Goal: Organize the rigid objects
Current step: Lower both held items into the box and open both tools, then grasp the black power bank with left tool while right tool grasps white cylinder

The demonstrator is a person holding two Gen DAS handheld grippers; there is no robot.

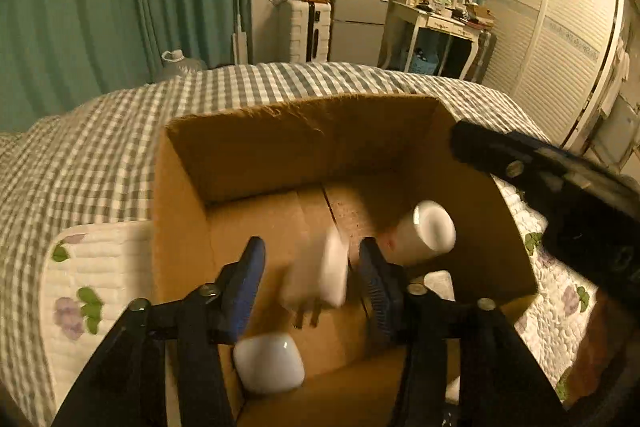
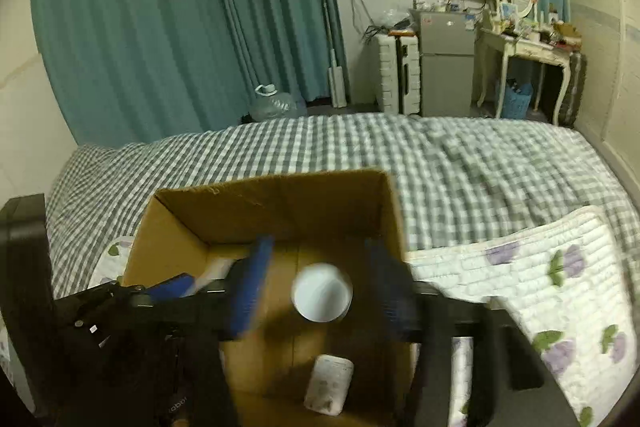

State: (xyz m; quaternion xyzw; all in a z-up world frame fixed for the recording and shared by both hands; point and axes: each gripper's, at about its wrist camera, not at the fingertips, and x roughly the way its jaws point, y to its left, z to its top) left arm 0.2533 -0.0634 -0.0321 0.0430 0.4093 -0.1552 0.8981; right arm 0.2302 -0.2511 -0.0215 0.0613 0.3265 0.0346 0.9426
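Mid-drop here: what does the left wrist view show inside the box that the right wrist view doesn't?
Only the left wrist view shows the white plug adapter, blurred, loose between the open left gripper fingers, and a rounded white case at the near wall. Only the right wrist view shows a flat white labelled item on the box floor. Both show the cardboard box on the checked bedspread and the white cylinder, which sits untouched between the open right gripper fingers.
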